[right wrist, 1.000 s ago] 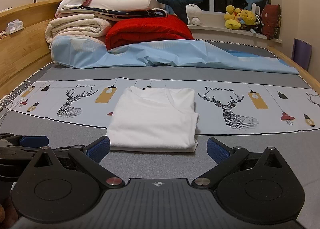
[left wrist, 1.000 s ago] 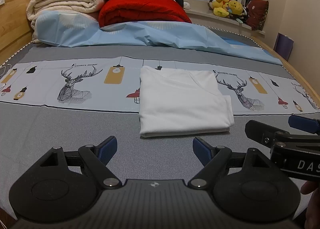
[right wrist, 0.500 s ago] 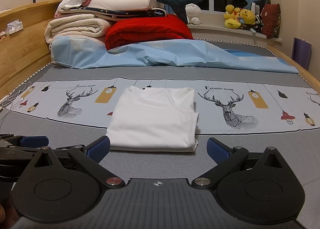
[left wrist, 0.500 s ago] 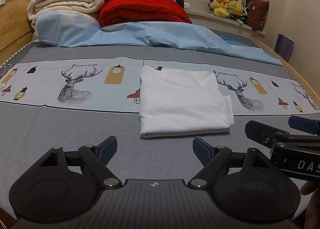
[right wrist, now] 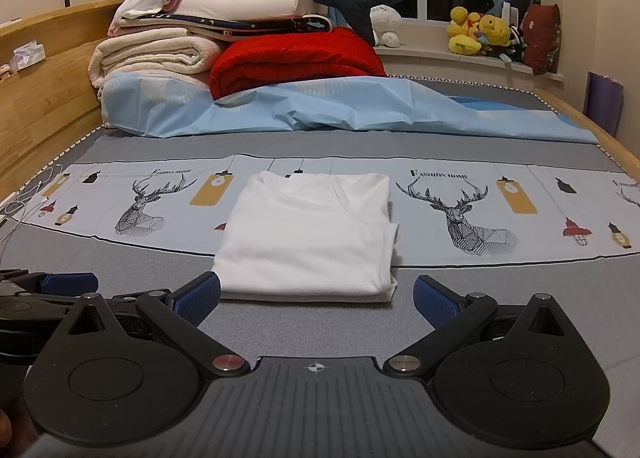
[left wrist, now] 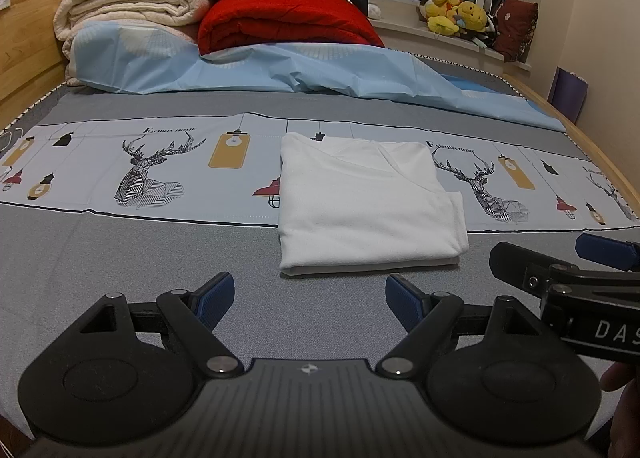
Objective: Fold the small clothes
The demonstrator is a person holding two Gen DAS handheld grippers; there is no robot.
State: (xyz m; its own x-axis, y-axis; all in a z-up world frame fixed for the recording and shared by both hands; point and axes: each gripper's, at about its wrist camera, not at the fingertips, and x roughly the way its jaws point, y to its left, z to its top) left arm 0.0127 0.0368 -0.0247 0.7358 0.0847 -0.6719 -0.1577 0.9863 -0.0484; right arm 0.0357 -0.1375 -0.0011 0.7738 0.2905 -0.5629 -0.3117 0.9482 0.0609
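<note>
the left gripper [left wrist: 308,300] hangs low over the grey bedspread [left wrist: 120,258], its blue pads spread wide with nothing between them, just short of the near hem of the white shirt [left wrist: 368,202]. that shirt lies flat near the middle of the bed, half on the printed deer band [left wrist: 152,174], already doubled into a tidy rectangle with its neckline at the far side; a small layer pokes out at its right edge, so i judge the folding nearly or fully done. the right gripper [right wrist: 316,298] sits just beside the left one, also parted and empty, squared up to the shirt's near edge. both tools rest back from the cloth, likely so as not to disturb the fold. behind, a light blue sheet [right wrist: 360,106] and stacked blankets [right wrist: 160,54] keep clear of the work
</note>
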